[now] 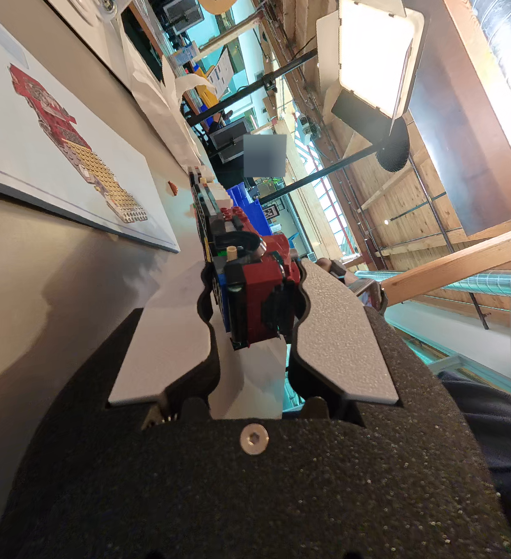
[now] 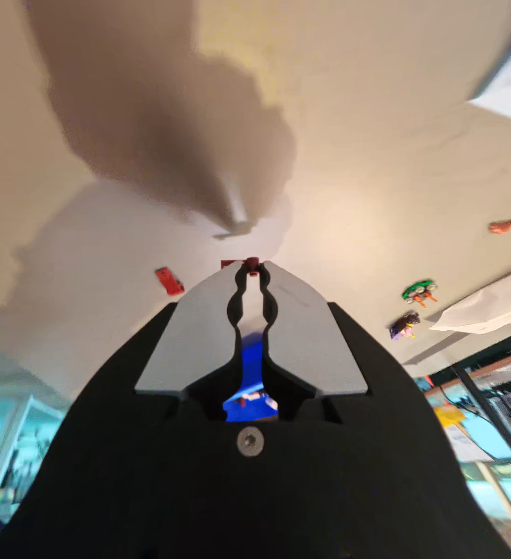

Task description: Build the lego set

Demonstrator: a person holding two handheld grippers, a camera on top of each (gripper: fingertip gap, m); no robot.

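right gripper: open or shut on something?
Shut on a small dark red brick piece. The right gripper has both fingertips closed against the piece's sides, leaving only its width between them, above the beige tabletop.

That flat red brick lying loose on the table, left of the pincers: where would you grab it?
Probably across the narrow width of the red brick, coming from above. It lies flat and slantwise on the table, apart from other pieces, so its long sides are free; turn the fingers to match its slant.

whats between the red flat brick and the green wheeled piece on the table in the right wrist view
In the right wrist view, the right gripper lies between the red flat brick and the green wheeled piece, its tips pinching a small dark red piece; beyond that, bare table.
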